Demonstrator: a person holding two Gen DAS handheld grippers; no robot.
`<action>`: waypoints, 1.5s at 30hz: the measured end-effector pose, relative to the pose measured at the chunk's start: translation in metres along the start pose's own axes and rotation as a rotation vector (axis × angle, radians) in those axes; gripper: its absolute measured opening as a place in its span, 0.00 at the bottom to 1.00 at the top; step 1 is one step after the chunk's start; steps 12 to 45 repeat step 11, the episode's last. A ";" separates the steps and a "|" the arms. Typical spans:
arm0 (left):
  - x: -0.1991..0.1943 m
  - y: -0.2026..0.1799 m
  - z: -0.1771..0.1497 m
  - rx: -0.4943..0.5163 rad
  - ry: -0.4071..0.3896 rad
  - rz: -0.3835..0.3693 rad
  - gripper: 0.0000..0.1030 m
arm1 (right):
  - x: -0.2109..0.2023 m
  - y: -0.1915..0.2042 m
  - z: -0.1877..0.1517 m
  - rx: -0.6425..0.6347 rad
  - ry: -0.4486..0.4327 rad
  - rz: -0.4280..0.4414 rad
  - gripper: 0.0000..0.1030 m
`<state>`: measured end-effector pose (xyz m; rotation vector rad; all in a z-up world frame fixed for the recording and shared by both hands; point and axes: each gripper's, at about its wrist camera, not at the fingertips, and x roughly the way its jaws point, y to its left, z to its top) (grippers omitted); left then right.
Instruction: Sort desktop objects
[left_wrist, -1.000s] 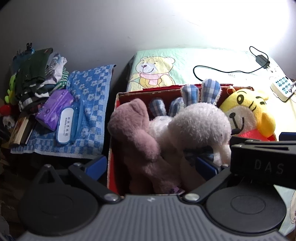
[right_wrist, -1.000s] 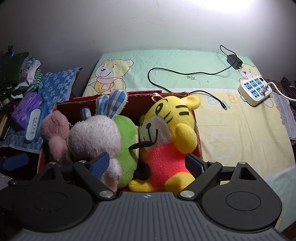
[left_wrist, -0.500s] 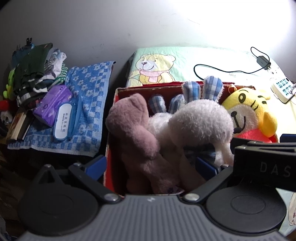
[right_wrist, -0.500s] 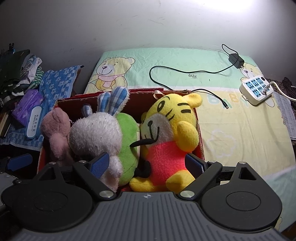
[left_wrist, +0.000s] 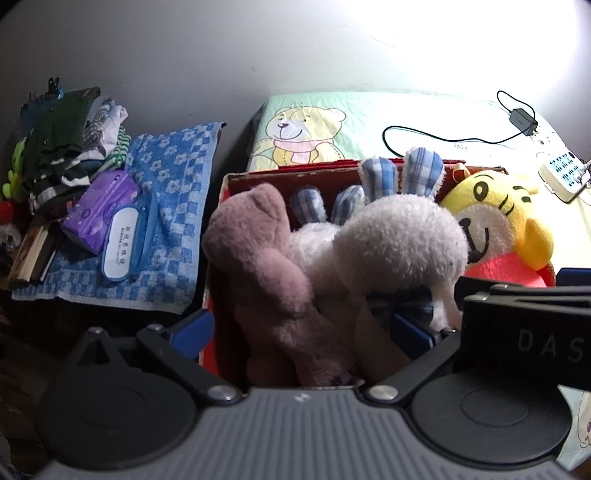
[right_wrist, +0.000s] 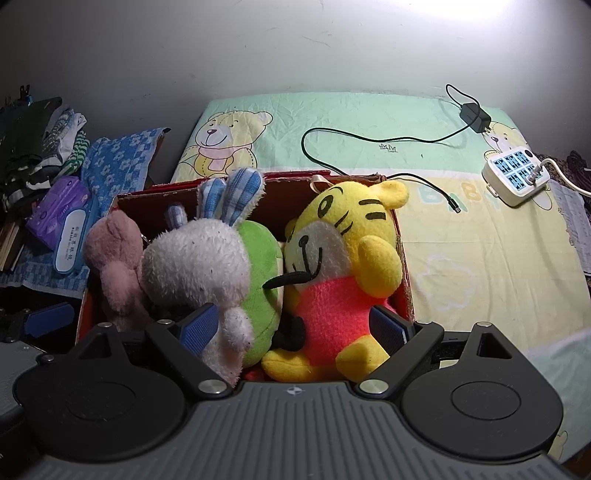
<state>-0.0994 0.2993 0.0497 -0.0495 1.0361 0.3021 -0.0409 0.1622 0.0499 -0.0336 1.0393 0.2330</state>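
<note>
A red cardboard box stands at the near edge of a bed and holds several plush toys. In it are a pink plush, a white rabbit with blue plaid ears, a green plush and a yellow tiger in a red shirt. My left gripper is open, one finger outside the box's left wall and one among the toys, with the pink plush between them. My right gripper is open around the tiger's body and the green plush.
A blue checked towel to the left carries a purple tissue pack, a wipes pack and piled clothes. On the bear-print sheet lie a black charger cable and a white power strip.
Both views have shifted slightly: the towel items drift left in the left wrist view and the box's far rim sits a little higher. Both grippers keep the same wide spread.
</note>
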 end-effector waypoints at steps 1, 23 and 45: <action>0.000 0.000 0.000 0.002 -0.002 0.000 0.99 | 0.000 -0.001 0.000 0.003 -0.001 0.000 0.88; -0.011 -0.001 -0.002 -0.004 -0.064 -0.019 0.96 | -0.004 -0.002 -0.001 0.015 -0.021 0.007 0.88; -0.011 -0.001 -0.002 -0.004 -0.064 -0.019 0.96 | -0.004 -0.002 -0.001 0.015 -0.021 0.007 0.88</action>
